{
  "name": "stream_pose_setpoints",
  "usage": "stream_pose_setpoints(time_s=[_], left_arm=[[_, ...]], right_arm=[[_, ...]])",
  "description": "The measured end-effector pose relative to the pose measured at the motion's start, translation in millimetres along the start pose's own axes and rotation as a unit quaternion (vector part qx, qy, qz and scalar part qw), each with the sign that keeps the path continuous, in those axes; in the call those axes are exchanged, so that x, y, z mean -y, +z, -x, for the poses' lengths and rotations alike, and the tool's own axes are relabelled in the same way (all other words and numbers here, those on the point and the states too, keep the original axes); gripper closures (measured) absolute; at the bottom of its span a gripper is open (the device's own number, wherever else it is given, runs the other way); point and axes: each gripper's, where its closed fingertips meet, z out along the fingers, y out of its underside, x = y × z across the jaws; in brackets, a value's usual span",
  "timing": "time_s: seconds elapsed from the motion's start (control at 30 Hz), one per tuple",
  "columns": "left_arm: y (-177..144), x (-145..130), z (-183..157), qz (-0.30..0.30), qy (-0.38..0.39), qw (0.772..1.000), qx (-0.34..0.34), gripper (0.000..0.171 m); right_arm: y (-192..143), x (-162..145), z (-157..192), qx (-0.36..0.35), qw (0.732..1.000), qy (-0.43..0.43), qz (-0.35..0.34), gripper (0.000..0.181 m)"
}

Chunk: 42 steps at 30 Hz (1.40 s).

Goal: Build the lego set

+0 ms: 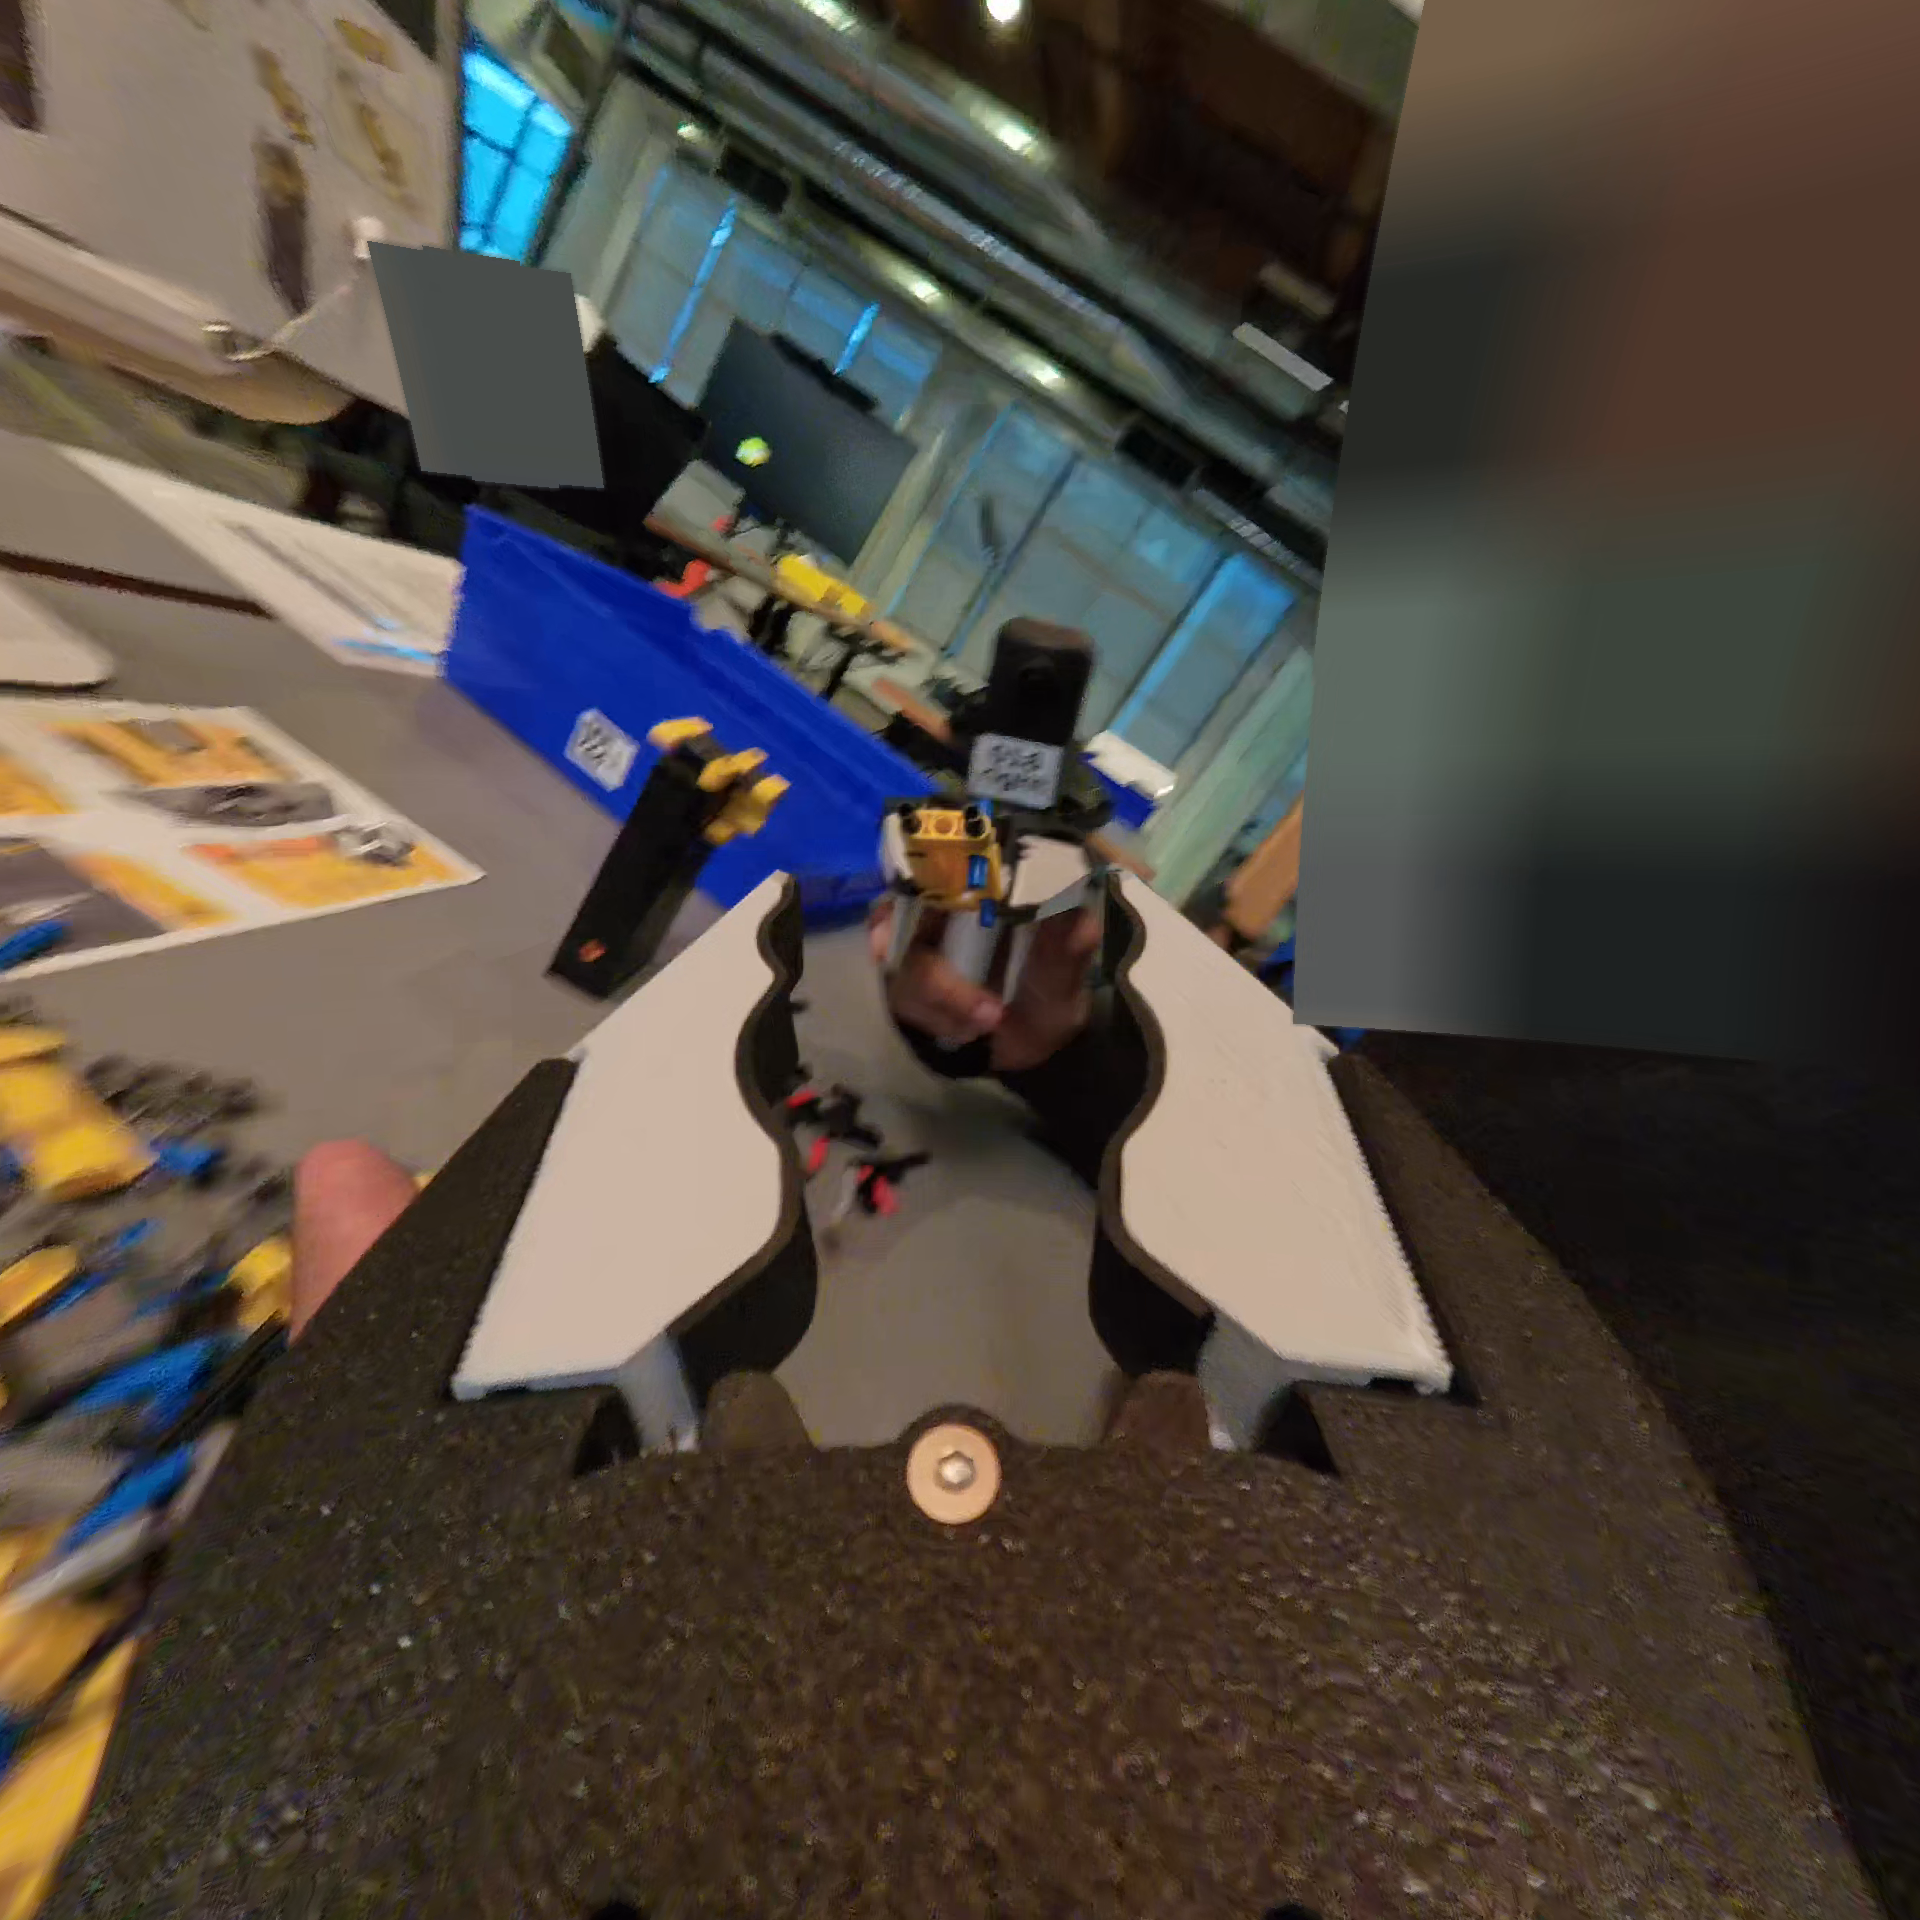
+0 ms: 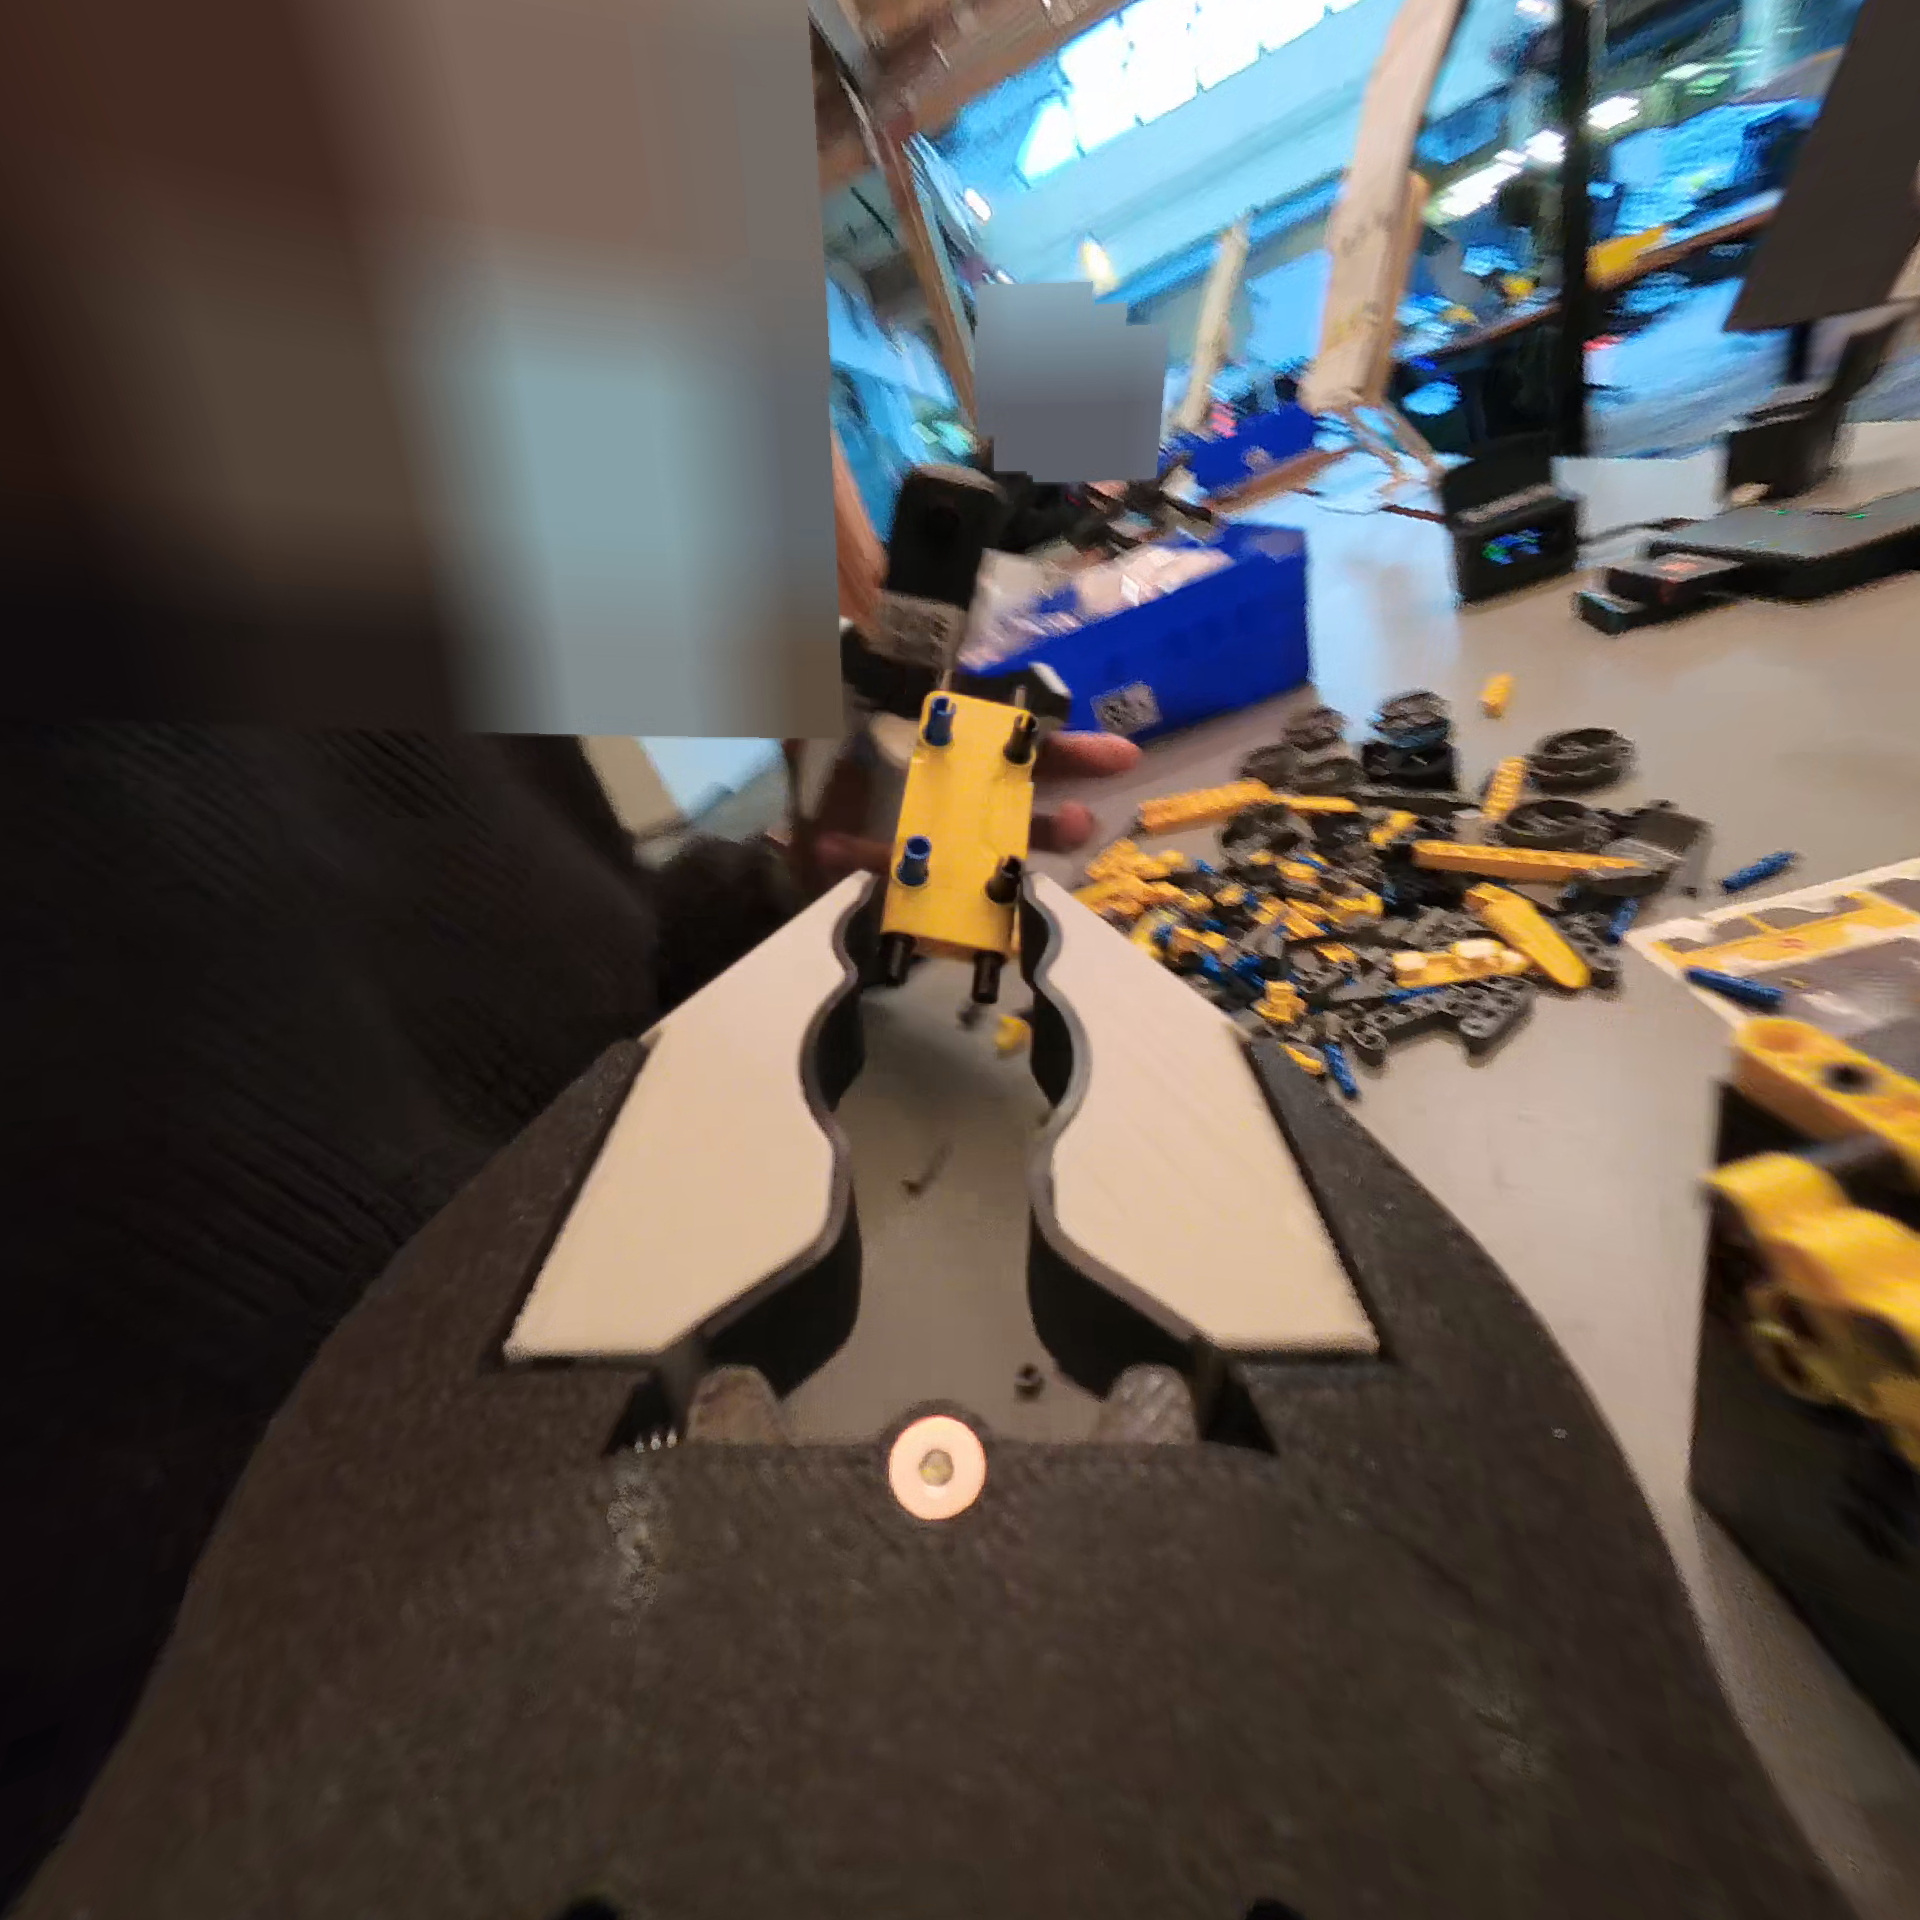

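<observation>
Pinching a yellow pinned block (image 2: 961, 831), the right tool (image 2: 951, 914) aims its long axis forward.

You are working at a grey worktop (image 2: 1455, 1164) in a large, workshop-like hall. Tall glazed panels (image 1: 1091, 520) are running along the far wall, glowing pale blue with daylight. Ceiling lamps (image 1: 1003, 10) are shining among dark beams and ducts overhead. A dark monitor (image 1: 800, 436) is standing on a far bench, right of a blue bin (image 1: 623, 665) that is sitting at the worktop's far edge. Farther benches (image 2: 1621, 249) are stretching across the right background, and a black screen stand (image 2: 1808, 312) is rising at the far right.
</observation>
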Motion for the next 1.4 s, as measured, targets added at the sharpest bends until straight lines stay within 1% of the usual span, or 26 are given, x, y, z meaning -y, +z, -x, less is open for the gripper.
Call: stream_pose_setpoints(time_s=[0.1,0.2,0.27,0.33,0.4,0.53,0.67,0.77,0.97,1.03,1.13,1.2,1.3,1.4], left_arm=[[-36,-9,14,0.021,0.045,0.995,0.083,0.114],[-76,-10,24,0.029,0.081,0.985,0.15,0.113],[-98,-11,23,0.041,0.091,0.983,0.156,0.113],[-115,-15,20,0.059,0.084,0.984,0.144,0.113],[-128,-18,20,0.069,0.08,0.985,0.139,0.113],[-148,-23,24,0.074,0.099,0.979,0.161,0.113],[-158,-31,22,0.064,0.103,0.978,0.168,0.113],[-162,-27,16,0.043,0.091,0.983,0.154,0.114],[-163,-19,28,0.003,0.052,0.983,0.175,0.114],[-163,-17,34,-0.006,0.04,0.981,0.189,0.114],[-163,-14,39,-0.018,0.051,0.976,0.212,0.114],[-160,-14,42,-0.014,0.063,0.971,0.229,0.114],[-154,-20,46,0.013,0.077,0.965,0.249,0.115],[-150,-26,50,0.037,0.087,0.96,0.265,0.114]], right_arm=[[19,-15,2,-0.042,0.998,-0.033,0.029,0.155],[35,-27,11,-0.057,0.996,-0.045,0.044,0.155],[42,-38,14,-0.069,0.995,-0.044,0.058,0.155],[47,-50,17,-0.081,0.993,-0.041,0.076,0.155],[50,-61,18,-0.1,0.99,-0.043,0.095,0.155],[48,-83,21,-0.15,0.977,-0.056,0.142,0.155],[34,-106,20,-0.209,0.955,-0.074,0.196,0.155],[23,-120,18,-0.246,0.94,-0.091,0.22,0.155],[19,-120,20,-0.264,0.931,-0.12,0.219,0.155],[18,-123,19,-0.264,0.928,-0.121,0.232,0.155],[18,-132,14,-0.266,0.919,-0.125,0.262,0.155],[17,-136,11,-0.267,0.913,-0.126,0.281,0.155],[17,-143,10,-0.257,0.911,-0.116,0.301,0.155],[18,-145,12,-0.251,0.91,-0.118,0.307,0.155]])
